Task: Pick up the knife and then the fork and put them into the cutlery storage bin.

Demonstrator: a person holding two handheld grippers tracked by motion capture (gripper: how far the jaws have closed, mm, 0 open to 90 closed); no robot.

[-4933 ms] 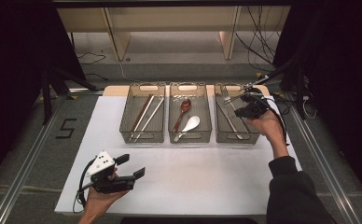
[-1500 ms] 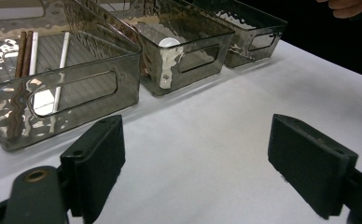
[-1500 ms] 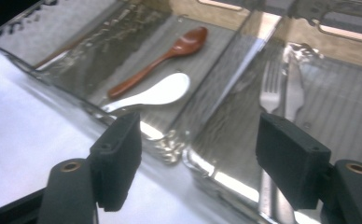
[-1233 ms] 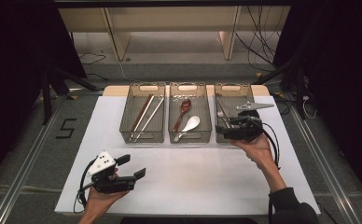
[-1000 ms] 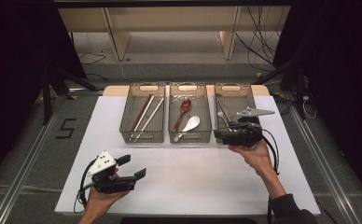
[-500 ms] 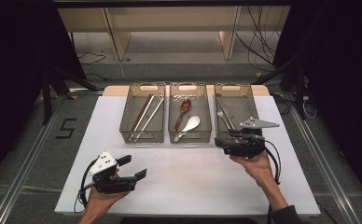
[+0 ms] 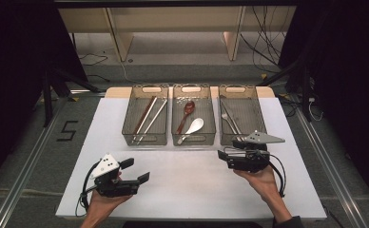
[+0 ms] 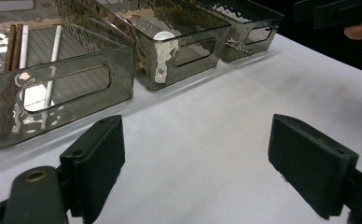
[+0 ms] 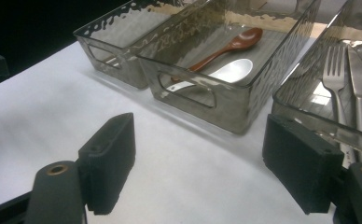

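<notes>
Plainly, both pairs of jaws stand spread with nothing between them: the right gripper [image 7: 226, 156] hovers over the white table [image 7: 192, 190] just before the right bin [image 7: 242, 114], which holds a fork [image 9: 336, 79] and knife [image 9: 359, 84]. The middle bin [image 7: 193, 115] holds a brown spoon [image 7: 186, 113] and white spoon [image 7: 193, 128]; the left bin [image 7: 146, 115], chopsticks [image 7: 147, 118]. The left gripper [image 7: 137, 172] waits well apart.

A white bench [image 7: 192, 185] stands on a grey floor [image 7: 35, 147] marked with a black "5" [image 7: 67, 130], metal rails [image 7: 23, 175] along both sides, pale wooden shelving [image 7: 173, 19] and loose cables [image 7: 263, 47] behind, darkness at the edges.
</notes>
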